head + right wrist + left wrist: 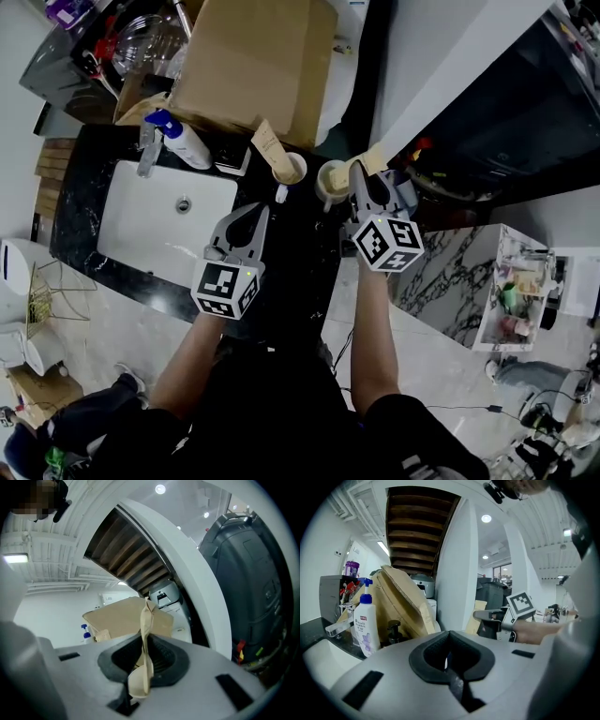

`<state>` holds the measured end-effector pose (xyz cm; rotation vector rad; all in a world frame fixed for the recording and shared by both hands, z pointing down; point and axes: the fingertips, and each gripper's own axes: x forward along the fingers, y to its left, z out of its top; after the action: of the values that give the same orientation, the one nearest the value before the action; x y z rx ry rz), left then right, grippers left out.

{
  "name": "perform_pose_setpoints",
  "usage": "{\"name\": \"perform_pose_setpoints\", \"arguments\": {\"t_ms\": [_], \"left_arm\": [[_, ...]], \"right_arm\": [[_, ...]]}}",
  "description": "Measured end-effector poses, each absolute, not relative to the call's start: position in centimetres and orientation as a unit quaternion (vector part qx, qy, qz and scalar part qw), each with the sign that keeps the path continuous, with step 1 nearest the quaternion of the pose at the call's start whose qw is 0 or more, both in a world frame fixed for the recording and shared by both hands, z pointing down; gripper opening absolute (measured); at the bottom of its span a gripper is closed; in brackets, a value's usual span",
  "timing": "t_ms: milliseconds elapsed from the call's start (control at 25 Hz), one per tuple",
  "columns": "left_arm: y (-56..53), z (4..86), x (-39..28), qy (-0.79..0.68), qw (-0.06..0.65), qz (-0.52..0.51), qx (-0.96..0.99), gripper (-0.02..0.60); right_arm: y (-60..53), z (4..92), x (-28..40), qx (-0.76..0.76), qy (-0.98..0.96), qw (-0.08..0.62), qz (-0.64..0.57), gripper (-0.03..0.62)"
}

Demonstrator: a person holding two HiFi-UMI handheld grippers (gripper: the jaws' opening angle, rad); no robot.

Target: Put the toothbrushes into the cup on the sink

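Beige wrapped toothbrush (146,620) in right gripper (143,657)

A black marbled counter (84,169) stands on pale stone floor (122,328). Overhead are wooden slats (417,531), a white pillar (459,573) and a round ceiling light (486,518).

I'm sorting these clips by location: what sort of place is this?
Probably a washbasin corner inside a workshop or office: a white sink with faucet in a black counter, a pump bottle, a cardboard box behind.
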<state>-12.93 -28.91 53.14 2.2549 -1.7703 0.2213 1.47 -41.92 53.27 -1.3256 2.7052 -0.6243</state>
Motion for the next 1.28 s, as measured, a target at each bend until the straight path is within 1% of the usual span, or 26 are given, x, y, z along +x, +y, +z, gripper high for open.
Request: {"name": "perform_pose_setpoints", "arguments": {"t_ms": [440,720,840,920,1000,1080,1160,1280], "left_arm": [[-29.1,54.1,-13.7,-0.614,0.138,0.088,0.772,0.005],[-29.1,54.3,-13.6,-0.615,0.138,0.09,0.771,0.005],[-29.1,54.2,-13.6,-0.615,0.137,0.09,0.771,0.005],[-29.0,54.1,-13.5,-0.615,0.136,0.09,0.771,0.005],[-28.9,53.8,-13.4,-0.615,0.134,0.09,0.772,0.005],[-28.8,53.5,-13.2,-0.615,0.131,0.089,0.773,0.005],[-28.6,53.3,-13.1,-0.615,0.128,0.089,0.773,0.005],[-28.3,52.9,-13.1,-0.616,0.124,0.087,0.773,0.005]], "right_arm": [[-42.0,55.4,1.4,-0.428,0.873,0.037,-0.233,0.046],[-42.8,56.2,2.5,-0.442,0.862,0.033,-0.246,0.049],[-42.9,56.9,2.7,-0.448,0.86,0.017,-0.245,0.077],[-42.8,57.2,2.8,-0.45,0.859,0.006,-0.244,0.125],[-42.7,57.5,2.9,-0.451,0.859,-0.003,-0.244,0.192],[-42.6,57.8,3.0,-0.452,0.857,-0.012,-0.246,0.234],[-42.3,58.1,3.3,-0.456,0.855,-0.019,-0.246,0.253],[-41.7,58.1,3.7,-0.459,0.853,-0.021,-0.246,0.255]]}}
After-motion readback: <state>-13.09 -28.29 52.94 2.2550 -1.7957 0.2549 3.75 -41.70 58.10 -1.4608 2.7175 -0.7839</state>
